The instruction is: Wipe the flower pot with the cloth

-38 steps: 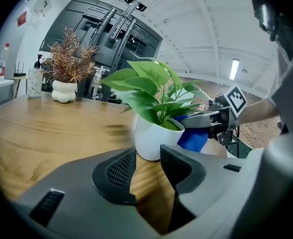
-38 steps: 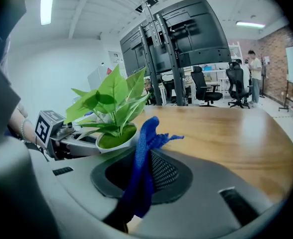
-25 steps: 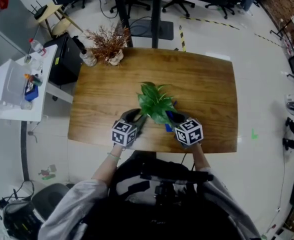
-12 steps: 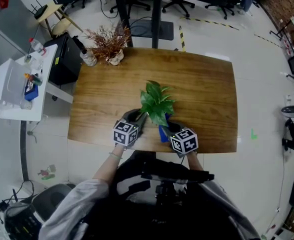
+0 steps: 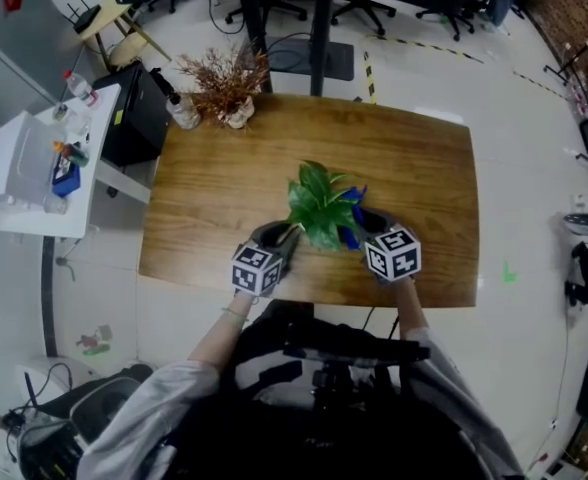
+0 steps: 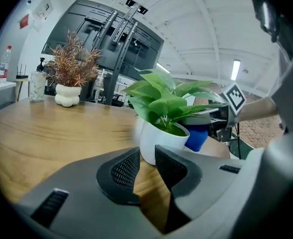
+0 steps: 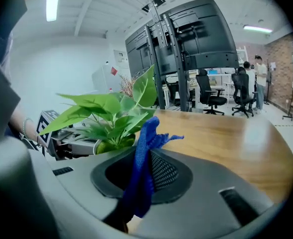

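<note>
A leafy green plant (image 5: 319, 208) in a small white flower pot (image 6: 161, 142) stands near the front middle of the wooden table (image 5: 414, 168). My left gripper (image 5: 279, 238) is at the pot's left, its jaws closed in on the pot's lower part (image 6: 146, 156). To the right of the plant, my right gripper (image 5: 367, 223) is shut on a blue cloth (image 7: 144, 163). The cloth hangs beside the pot's right wall (image 6: 196, 136), close under the leaves. Whether it touches the pot is hidden by the foliage.
A dried brown plant in a white vase (image 5: 224, 88) and a clear bottle (image 5: 181, 113) stand at the table's far left corner. A white side table (image 5: 34, 178) with small items is to the left. Office chairs and a black stand are behind the table.
My right gripper with the cloth pulled back toward the table's near edge, then moved forward and right, to beside the plant. The left gripper has stayed at the pot.
</note>
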Available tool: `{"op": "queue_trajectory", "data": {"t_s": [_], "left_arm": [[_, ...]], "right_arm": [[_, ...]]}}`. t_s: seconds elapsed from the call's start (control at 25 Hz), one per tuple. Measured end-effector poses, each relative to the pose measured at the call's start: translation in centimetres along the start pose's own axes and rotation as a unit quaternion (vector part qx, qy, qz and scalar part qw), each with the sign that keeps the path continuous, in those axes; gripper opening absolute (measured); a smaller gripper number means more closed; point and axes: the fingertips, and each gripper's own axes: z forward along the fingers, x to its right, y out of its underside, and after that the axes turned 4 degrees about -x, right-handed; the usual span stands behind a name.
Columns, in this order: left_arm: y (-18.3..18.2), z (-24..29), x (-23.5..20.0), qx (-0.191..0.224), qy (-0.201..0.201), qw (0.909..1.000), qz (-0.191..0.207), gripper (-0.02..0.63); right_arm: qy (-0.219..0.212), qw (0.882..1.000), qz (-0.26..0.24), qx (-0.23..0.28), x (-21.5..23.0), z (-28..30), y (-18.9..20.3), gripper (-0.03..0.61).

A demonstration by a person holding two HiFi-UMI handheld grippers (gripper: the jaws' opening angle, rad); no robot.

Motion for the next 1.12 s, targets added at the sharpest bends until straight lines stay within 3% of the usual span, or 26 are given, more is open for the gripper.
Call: {"op": "queue_trajectory", "data": {"t_s": [0.24,0.64,0.84,1.12], "left_arm": [[-0.9,0.1,-0.3,0.000,-0.004,1.0000,0.006,0.089],[-0.7,-0.4,-2.6,0.012,-0.018,0.9994,-0.025,0.074],[-0.8,0.2,-2.2,0.013,-0.011,0.9995,-0.025,0.052],[-0.3,0.6,-1.6,0.002,-0.011,0.9997,-0.020,0.052]], "right_arm": [[-0.036,0.999,-0.022,-0.011,-1.2,1.2,-0.4,0.076],[-0.049,0.998,0.027,-0.029,-5.4,0.1,3.4,0.075],[-0.058,0.996,0.031,-0.058,-6.7,0.6,5.9,0.077],[-0.059,0.995,0.034,-0.070,-7.1,0.8,6.5,0.077]]}}
